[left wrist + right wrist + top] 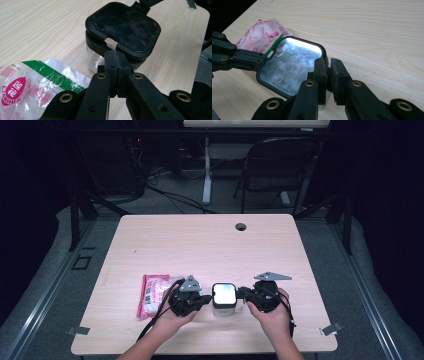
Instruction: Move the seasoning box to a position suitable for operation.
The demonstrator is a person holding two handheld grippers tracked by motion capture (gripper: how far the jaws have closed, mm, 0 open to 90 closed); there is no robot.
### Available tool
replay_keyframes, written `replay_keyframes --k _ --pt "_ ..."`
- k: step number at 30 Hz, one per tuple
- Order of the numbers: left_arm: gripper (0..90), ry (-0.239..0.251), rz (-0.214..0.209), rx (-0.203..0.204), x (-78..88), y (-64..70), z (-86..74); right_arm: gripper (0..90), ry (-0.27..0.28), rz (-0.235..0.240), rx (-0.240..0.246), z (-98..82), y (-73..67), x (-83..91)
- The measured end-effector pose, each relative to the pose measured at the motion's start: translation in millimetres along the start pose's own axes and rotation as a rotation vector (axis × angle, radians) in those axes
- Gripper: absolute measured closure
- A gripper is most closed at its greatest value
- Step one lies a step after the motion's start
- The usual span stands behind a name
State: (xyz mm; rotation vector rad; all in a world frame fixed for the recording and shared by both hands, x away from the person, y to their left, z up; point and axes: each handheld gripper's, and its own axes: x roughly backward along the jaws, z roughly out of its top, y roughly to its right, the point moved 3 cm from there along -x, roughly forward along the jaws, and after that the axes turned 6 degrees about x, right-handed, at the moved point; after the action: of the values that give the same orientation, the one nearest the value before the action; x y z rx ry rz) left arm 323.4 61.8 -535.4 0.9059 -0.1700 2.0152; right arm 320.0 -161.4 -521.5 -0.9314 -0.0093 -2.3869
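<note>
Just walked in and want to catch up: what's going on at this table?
A person works a clear jar with a black lid at the table's near edge, one claw on each side. The left claw is shut at the lid's notch; the right claw pinches the opposite rim. A red-and-white packet lies beside them, untouched.

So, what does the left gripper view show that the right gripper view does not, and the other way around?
Left gripper view alone: the container's clear wall under the lid, and the bag's green stripe with red lettering up close. Right gripper view alone: the whole lid top, reflecting light, and the left hand-held gripper at its far edge. Both share: the black-lidded container, the red and white bag and the wooden table.
</note>
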Motion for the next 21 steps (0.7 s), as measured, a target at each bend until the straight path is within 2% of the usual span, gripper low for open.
replay_keyframes --k 14,17,18,21 --pt "90.0 0.017 -0.006 -0.013 0.4 5.2 6.0 82.7 0.008 -0.001 0.001 -1.0 0.6 0.3" --pt "90.0 0.015 -0.011 -0.014 0.4 5.7 6.8 78.9 0.009 0.006 0.005 -1.2 -0.4 1.5" --pt "90.0 0.014 -0.013 -0.01 0.1 5.8 7.6 73.9 0.012 0.019 0.023 -1.2 -2.1 4.0" --pt "90.0 0.018 -0.016 -0.01 -0.3 6.3 9.6 68.7 0.027 0.02 0.054 -0.8 -6.1 8.3"
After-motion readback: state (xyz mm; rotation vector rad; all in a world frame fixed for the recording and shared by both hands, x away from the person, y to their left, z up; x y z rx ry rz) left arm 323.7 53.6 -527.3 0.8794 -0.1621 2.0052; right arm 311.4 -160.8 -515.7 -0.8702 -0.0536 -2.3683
